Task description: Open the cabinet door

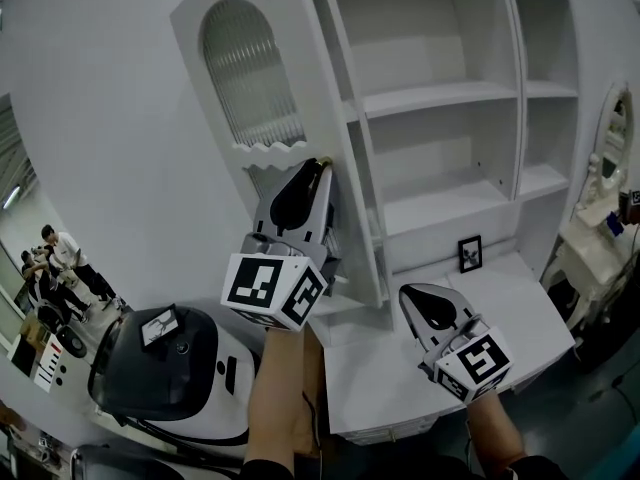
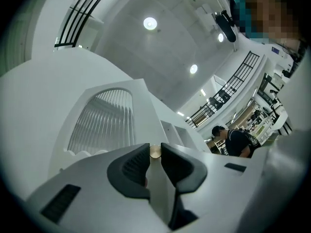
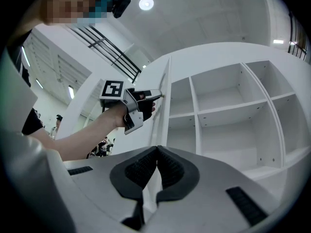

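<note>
Left tool [image 1: 322,168] clamped on the small knob [image 2: 155,152] at the door [image 1: 250,78] edge, frame centre | door stands wide open, upper left; shelves [image 1: 440,98] exposed | right tool [image 1: 418,296] jaws together, empty, lower right over table [image 1: 520,318] | step: opening seemingly near complete | next: probably release the knob.

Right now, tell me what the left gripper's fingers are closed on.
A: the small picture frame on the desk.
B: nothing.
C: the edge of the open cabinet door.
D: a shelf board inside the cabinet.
C: in the left gripper view, the fingers of the left gripper pinch the thin edge of the cabinet door, with its brass knob at their tips.
</note>
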Demonstrator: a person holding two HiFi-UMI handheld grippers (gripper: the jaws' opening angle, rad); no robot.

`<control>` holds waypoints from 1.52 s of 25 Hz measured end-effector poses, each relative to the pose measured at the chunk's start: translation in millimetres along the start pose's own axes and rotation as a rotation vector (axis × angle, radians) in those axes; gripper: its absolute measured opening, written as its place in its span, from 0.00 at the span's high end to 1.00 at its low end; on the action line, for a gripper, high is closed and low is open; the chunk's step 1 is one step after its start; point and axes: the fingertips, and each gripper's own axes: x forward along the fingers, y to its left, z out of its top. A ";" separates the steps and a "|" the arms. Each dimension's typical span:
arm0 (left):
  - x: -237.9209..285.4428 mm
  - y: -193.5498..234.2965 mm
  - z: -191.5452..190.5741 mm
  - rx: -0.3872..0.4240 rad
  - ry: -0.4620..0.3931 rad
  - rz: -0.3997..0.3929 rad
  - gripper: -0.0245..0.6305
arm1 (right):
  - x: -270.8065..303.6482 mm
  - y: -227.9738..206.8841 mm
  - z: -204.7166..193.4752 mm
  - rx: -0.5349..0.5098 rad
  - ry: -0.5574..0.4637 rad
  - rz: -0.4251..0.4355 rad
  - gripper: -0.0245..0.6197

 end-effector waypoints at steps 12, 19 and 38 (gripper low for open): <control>-51.6 11.4 26.5 -0.019 -0.021 -0.022 0.83 | 4.4 54.1 7.1 -0.013 0.008 0.018 0.94; -87.1 23.6 43.2 -0.031 -0.048 -0.010 0.83 | 9.1 83.5 6.6 -0.010 0.014 0.040 0.94; -172.9 83.0 73.6 0.013 -0.073 0.120 0.86 | 26.7 172.3 -7.7 0.031 0.027 0.092 0.94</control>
